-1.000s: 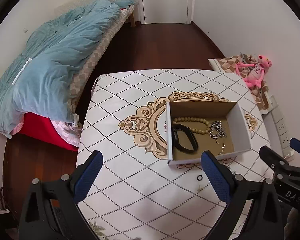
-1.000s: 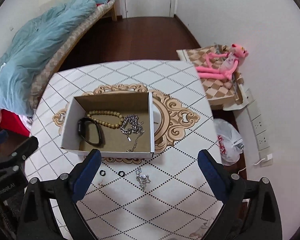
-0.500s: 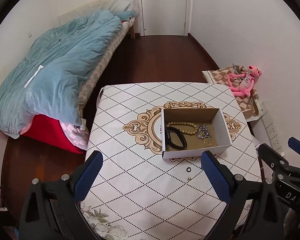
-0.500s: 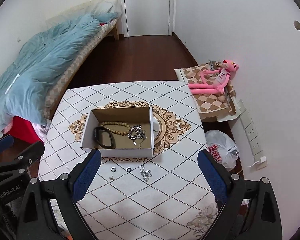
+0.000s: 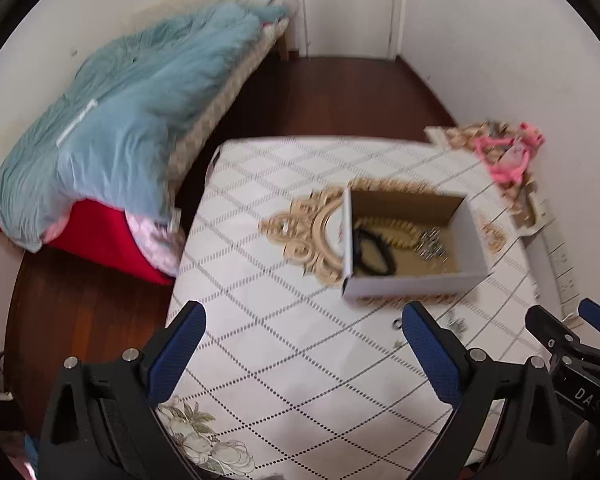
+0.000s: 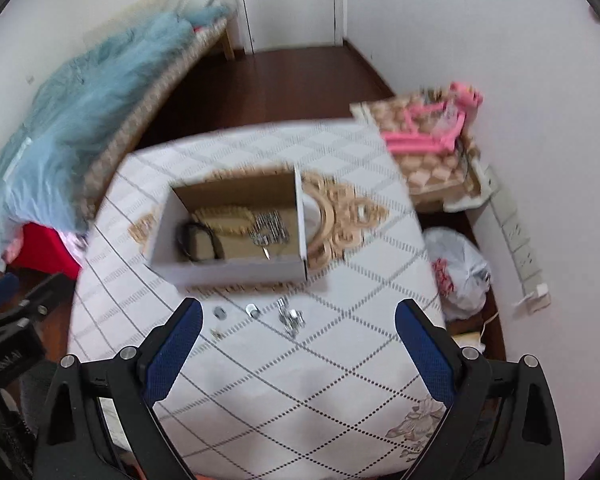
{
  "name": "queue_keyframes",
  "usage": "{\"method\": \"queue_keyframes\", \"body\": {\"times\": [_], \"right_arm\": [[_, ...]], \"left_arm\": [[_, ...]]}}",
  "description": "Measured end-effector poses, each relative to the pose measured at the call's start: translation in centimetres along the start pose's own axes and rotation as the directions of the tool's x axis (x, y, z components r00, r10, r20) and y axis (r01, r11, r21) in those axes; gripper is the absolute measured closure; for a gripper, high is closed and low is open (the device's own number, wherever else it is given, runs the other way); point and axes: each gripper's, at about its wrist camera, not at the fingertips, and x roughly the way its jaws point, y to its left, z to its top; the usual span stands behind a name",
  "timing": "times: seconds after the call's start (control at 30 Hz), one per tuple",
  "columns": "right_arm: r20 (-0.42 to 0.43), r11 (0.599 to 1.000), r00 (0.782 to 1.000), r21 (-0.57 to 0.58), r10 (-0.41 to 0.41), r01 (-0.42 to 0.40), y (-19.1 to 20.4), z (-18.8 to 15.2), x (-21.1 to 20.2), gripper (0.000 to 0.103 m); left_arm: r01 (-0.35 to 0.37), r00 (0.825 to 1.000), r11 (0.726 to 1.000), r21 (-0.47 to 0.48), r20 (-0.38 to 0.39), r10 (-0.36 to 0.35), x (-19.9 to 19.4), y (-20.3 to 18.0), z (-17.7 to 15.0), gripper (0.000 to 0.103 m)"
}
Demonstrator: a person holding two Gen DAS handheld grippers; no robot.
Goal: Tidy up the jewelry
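An open cardboard box (image 6: pixel 228 266) (image 5: pixel 412 282) stands on the patterned table. Inside lie a black band (image 6: pixel 198 240) (image 5: pixel 374 250), a wooden bead bracelet (image 6: pixel 224 218) and a silver chain (image 6: pixel 268 230) (image 5: pixel 432 242). In front of the box two small rings (image 6: pixel 219 312) (image 6: pixel 253 309), a tiny piece (image 6: pixel 217 333) and a silver chain clump (image 6: pixel 290 318) lie loose on the cloth. My left gripper (image 5: pixel 304 354) and right gripper (image 6: pixel 298 350) are both open and empty, held above the table's near side. Both views are blurred.
The table (image 5: pixel 300 340) has a white diamond-pattern cloth. A bed with a blue duvet (image 5: pixel 132 120) stands on the left. A pink plush toy (image 6: pixel 432 124) on a checked box and a plastic bag (image 6: pixel 458 268) lie on the right by the wall.
Both grippers first pulled up and back from the table, then moved closer again; the box now looks larger than half a second ago. Both stay open and empty.
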Motion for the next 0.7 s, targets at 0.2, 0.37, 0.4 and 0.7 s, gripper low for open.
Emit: {"method": "queue_keyframes", "body": {"times": [0.2, 0.37, 0.4, 0.7], "right_arm": [[-0.118, 0.999, 0.993, 0.041, 0.004, 0.001, -1.8, -3.3, 8.1, 0.005], [-0.1, 1.0, 0.995, 0.024, -0.008, 0.01, -1.4, -5.3, 12.0, 0.015], [-0.088, 1.0, 0.996, 0.018, -0.009, 0.01, -1.2, -5.4, 12.4, 0.02], [0.001, 0.996, 0.999, -0.087, -0.036, 0.036, 1.0, -5.6, 13.8, 0.085]], "left_arm": [[-0.061, 0.994, 0.998, 0.006, -0.094, 0.061, 5.8, 0.1, -2.8, 0.003], [-0.076, 0.979, 0.997, 0.021, -0.19, 0.079, 9.6, -0.2, -5.0, 0.003], [-0.075, 0.977, 0.997, 0.023, -0.2, 0.078, 10.1, -0.3, -5.3, 0.003], [-0.066, 0.975, 0.997, 0.04, -0.209, 0.073, 11.3, -1.3, -5.5, 0.003]]}}
